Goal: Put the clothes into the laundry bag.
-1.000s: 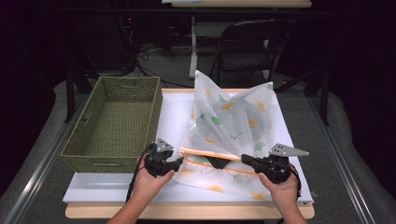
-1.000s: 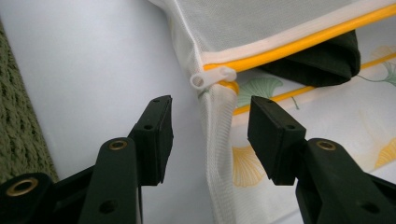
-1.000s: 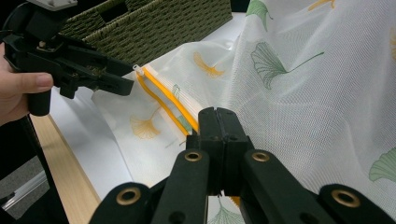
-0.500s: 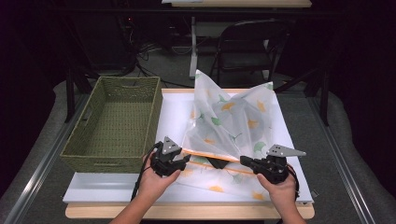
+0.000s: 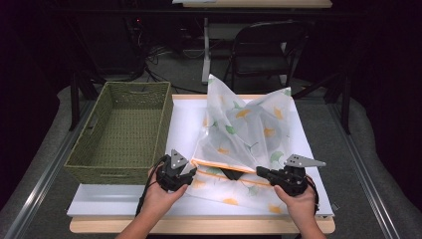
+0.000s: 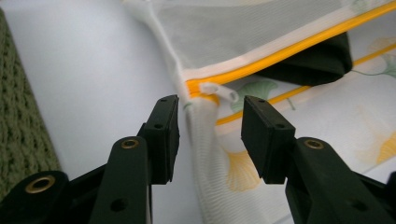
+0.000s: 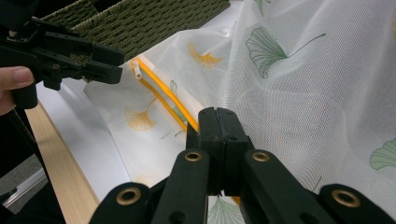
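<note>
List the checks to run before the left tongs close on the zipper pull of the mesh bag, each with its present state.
1. Right tongs clamped on the mesh bag's orange zipper edge: ok, jaws closed on it.
2. Left tongs open enough for the zipper pull: ok, they have just been closing, with a gap left.
3. Pull between the pads: not ok, it lies just beyond the tips; only the bag's corner sits between them.
4. Pads clear of the pull: ok, no contact yet.
5. Zipper edge taut between the two tongs: ok in the high view.
6. Dark item inside clear of the zipper track: cannot tell.
</note>
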A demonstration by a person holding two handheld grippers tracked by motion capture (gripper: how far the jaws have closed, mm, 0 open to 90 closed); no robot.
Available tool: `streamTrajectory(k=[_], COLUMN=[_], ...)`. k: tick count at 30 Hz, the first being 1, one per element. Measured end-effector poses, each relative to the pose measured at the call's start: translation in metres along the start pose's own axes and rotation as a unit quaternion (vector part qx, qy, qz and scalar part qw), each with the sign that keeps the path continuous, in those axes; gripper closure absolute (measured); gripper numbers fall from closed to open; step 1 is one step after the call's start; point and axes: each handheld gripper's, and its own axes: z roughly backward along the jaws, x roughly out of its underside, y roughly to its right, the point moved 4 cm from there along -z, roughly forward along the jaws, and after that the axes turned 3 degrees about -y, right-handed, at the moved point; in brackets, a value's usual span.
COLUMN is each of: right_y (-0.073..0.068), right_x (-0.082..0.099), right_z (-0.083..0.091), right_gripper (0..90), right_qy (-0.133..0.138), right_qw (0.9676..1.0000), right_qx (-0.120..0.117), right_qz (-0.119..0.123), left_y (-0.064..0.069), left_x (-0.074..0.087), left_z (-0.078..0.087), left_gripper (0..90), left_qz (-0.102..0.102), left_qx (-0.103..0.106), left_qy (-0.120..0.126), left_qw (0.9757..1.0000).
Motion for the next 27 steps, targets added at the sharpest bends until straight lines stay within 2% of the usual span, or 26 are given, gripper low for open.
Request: streamTrajectory(k=[2,4,6,10,12,17,18,19,21,24,26,27], right_y=[0.001,0.003,0.004,0.004,0.004,0.002,-0.001,-0.001,-0.010,-0.017,-0.027,-0.027], right_x=[0.000,0.000,0.001,0.003,0.004,0.004,0.001,0.001,-0.006,-0.009,-0.013,-0.013], right_z=[0.001,0.002,0.002,-0.001,-0.001,-0.003,-0.001,-0.001,0.003,0.003,0.000,0.000], right_gripper=[90.0,90.0,90.0,90.0,90.0,86.8,82.7,82.7,78.0,75.4,72.3,72.3], right_qy=[0.000,0.001,0.000,-0.003,-0.005,-0.003,0.006,0.006,0.021,0.029,0.030,0.030], right_qw=[1.0000,1.0000,1.0000,1.0000,0.9999,0.9999,0.9999,0.9999,0.9994,0.9987,0.9981,0.9981], right_qx=[0.002,0.003,0.003,0.002,0.001,0.005,0.010,0.010,0.021,0.023,0.021,0.021], right_qz=[-0.003,-0.007,-0.009,-0.009,-0.012,-0.009,0.000,0.000,0.019,0.033,0.049,0.049], left_y=[-0.003,-0.005,-0.005,-0.007,-0.007,-0.007,-0.007,-0.007,-0.007,-0.006,-0.002,-0.002], left_x=[0.002,0.003,0.003,0.003,0.003,0.006,0.007,0.008,0.011,0.013,0.016,0.016], left_z=[-0.003,-0.007,-0.008,-0.008,-0.008,-0.001,0.000,0.001,0.005,0.008,0.015,0.015], left_gripper=[57.4,63.4,68.0,82.6,87.1,88.8,88.9,88.9,89.1,89.2,89.3,89.2], left_qz=[0.010,0.021,0.024,0.021,0.019,0.012,0.012,0.010,0.009,0.011,0.012,0.012], left_qx=[0.007,0.029,0.036,0.036,0.036,0.039,0.042,0.044,0.052,0.060,0.073,0.073], left_qy=[-0.006,-0.010,-0.011,-0.007,-0.006,-0.003,-0.002,-0.004,-0.003,-0.003,-0.002,-0.002], left_qw=[0.9999,0.9993,0.9990,0.9991,0.9991,0.9992,0.9990,0.9990,0.9986,0.9982,0.9973,0.9973])
